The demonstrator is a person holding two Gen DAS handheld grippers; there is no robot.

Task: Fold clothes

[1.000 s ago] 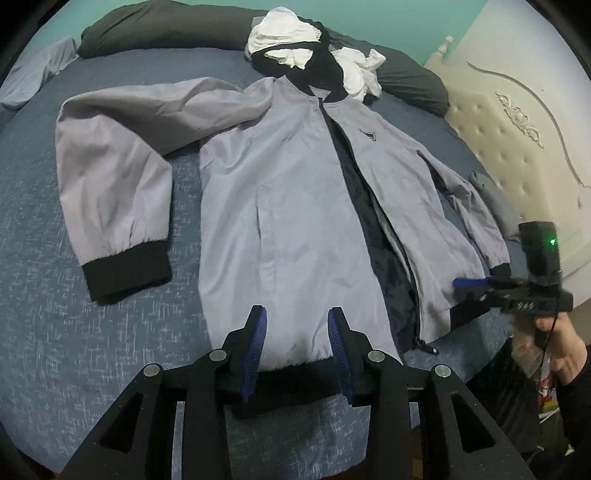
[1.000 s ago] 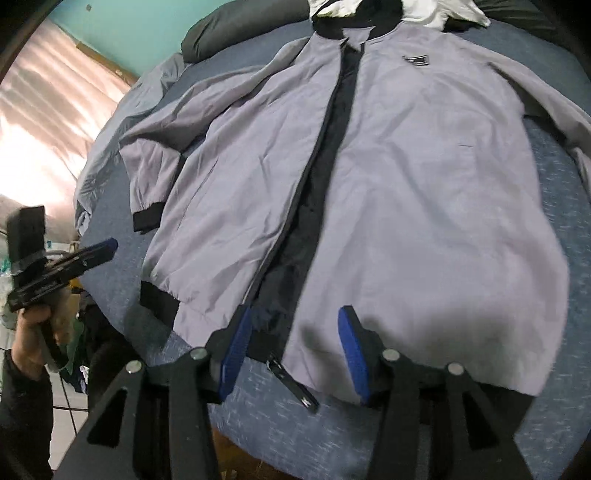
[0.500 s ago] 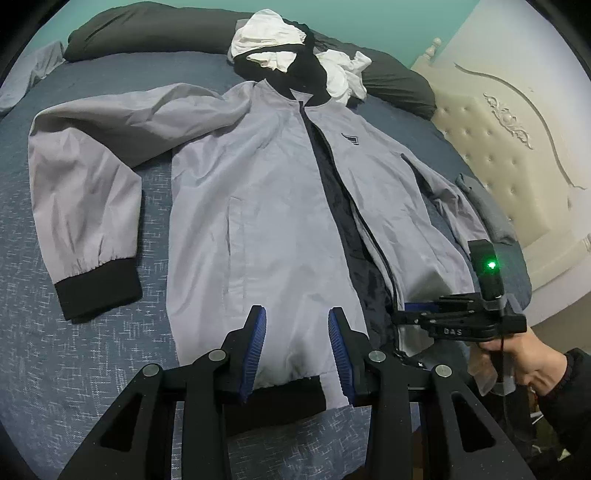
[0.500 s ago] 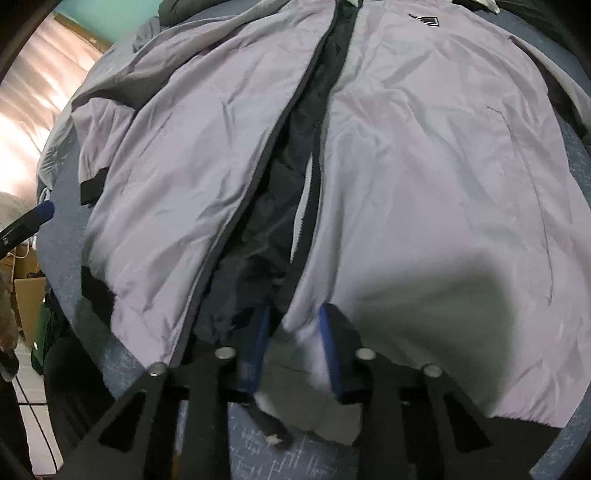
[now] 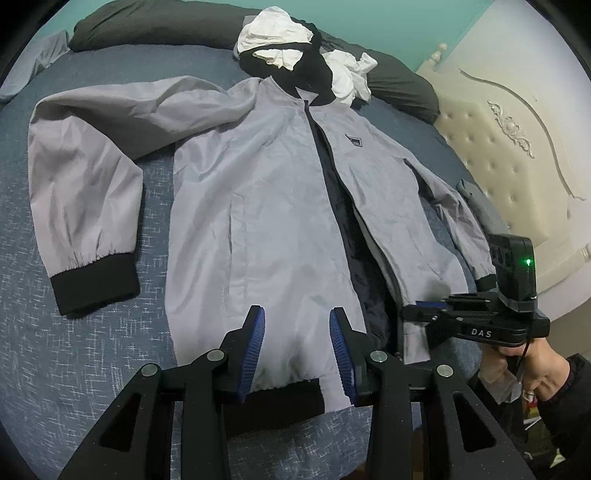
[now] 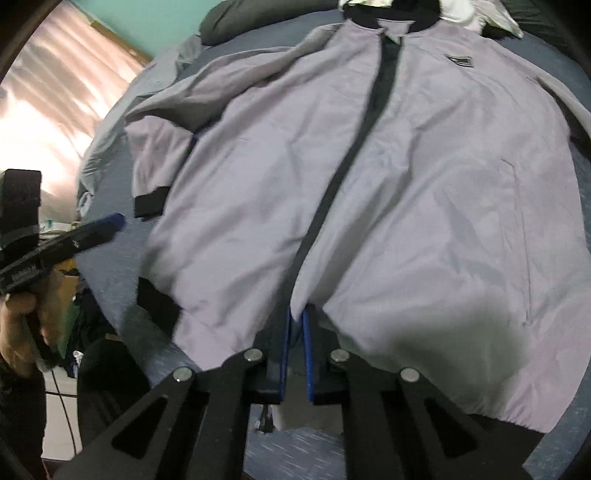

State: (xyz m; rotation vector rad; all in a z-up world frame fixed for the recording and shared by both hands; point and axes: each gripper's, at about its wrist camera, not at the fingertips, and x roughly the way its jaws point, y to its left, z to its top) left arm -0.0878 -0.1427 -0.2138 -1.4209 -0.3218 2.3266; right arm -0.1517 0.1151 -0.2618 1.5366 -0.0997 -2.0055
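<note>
Left wrist view first: I see the grey jacket [image 5: 266,206] spread front-up across the blue bedspread [image 5: 74,350], filling the middle of the frame, collar toward the top and black hem at the bottom. Its zip is undone, leaving a dark strip of lining down the centre. One sleeve bends down the left side of the frame and ends in a black cuff [image 5: 94,286]. My left gripper [image 5: 295,347] hovers over the hem with its jaws parted, nothing pinched between the blue pads. At the right edge my right gripper [image 5: 430,308] sits low against the jacket's other front panel, a hand [image 5: 532,365] wrapped round its handle.

Right wrist view (somewhat blurred) puts the right gripper [image 6: 295,354] at bottom centre, its jaws closing, nearly together, on the zip edge of the front panel near the hem. White clothes [image 5: 280,40] and a dark pillow [image 5: 147,26] lie at the top, and a cream padded headboard [image 5: 509,155] stands at the right.
</note>
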